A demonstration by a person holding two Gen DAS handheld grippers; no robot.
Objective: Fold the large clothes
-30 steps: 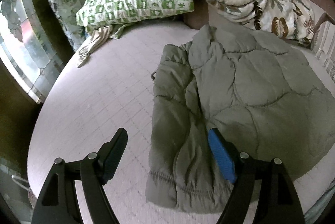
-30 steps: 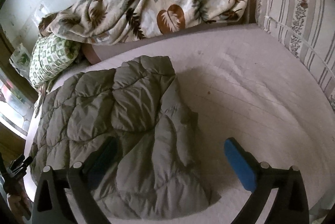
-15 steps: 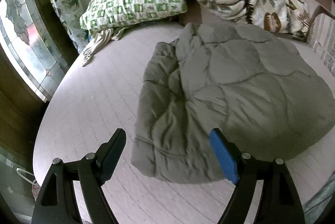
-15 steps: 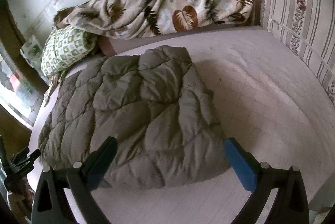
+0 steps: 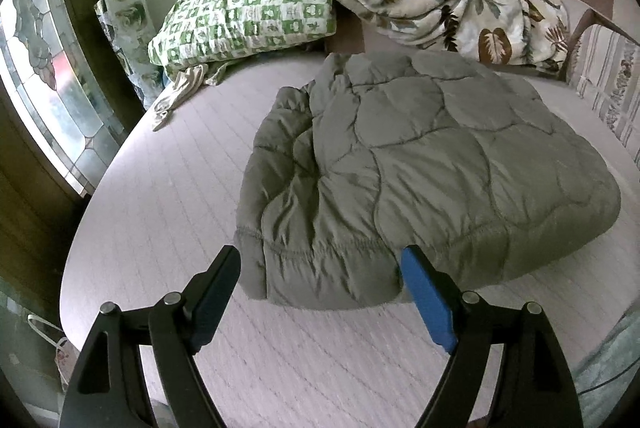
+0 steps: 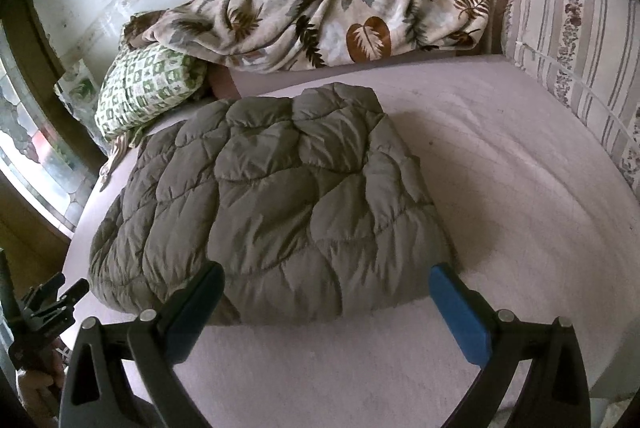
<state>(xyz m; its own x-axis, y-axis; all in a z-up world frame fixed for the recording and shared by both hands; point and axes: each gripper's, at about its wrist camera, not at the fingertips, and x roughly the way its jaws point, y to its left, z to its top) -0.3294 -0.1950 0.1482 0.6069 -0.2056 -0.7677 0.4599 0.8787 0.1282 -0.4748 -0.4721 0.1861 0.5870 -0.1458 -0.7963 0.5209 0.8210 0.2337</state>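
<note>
A grey-green quilted puffy garment [image 5: 420,168] lies folded into a thick rectangle on the pale pink mattress [image 5: 168,212]. It also shows in the right wrist view [image 6: 280,204]. My left gripper [image 5: 320,272] is open and empty, held just short of the garment's near left corner. My right gripper [image 6: 326,284] is open and empty, held just short of the garment's near edge. The left gripper also shows at the lower left edge of the right wrist view [image 6: 48,304].
A green checked pillow [image 5: 244,16] and a leaf-print blanket [image 5: 432,0] lie at the back of the bed. A striped cushion [image 6: 576,56] stands at the right. A stained-glass window [image 5: 44,76] is on the left. A cloth strip [image 5: 176,96] lies by the pillow.
Both grippers have pulled back towards the near edge of the bed and away from the garment. The garment lies still in its folded shape.
</note>
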